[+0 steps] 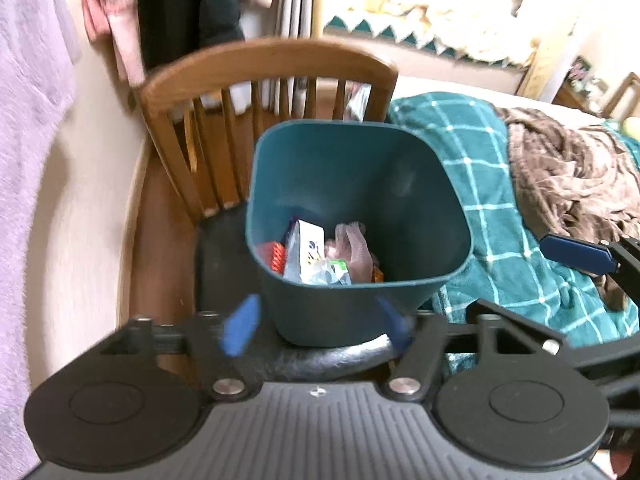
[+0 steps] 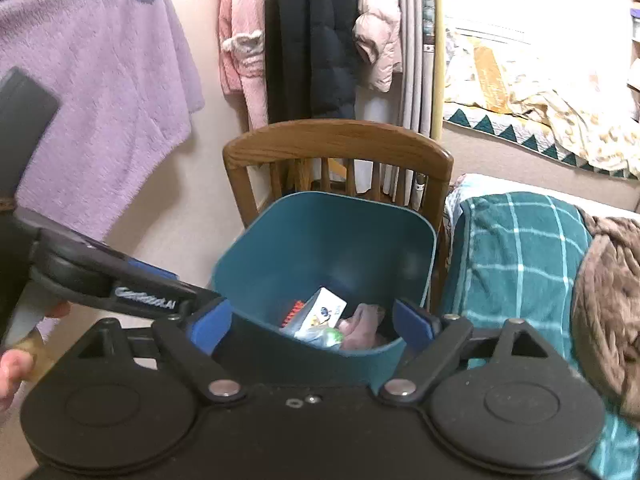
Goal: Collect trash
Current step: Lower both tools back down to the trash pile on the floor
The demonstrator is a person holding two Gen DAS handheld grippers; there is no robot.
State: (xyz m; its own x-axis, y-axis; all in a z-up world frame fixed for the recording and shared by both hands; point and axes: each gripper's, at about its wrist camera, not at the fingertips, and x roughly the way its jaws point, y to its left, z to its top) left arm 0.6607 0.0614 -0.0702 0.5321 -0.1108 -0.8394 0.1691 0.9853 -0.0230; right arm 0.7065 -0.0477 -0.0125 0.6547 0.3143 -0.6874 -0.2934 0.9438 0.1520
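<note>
A teal bin stands on the dark seat of a wooden chair. At its bottom lies trash: a white carton, a pink plastic bag and an orange piece. My left gripper hovers open at the bin's near side, with nothing held between its blue fingers. In the right wrist view my right gripper is open over the near rim of the bin, also holding nothing. The carton shows there too. One blue finger of the right gripper shows at the right edge of the left wrist view.
A bed with a teal checked blanket and a brown throw lies right of the chair. Purple fleece and hanging coats cover the wall behind. A hand holds the left tool's black body.
</note>
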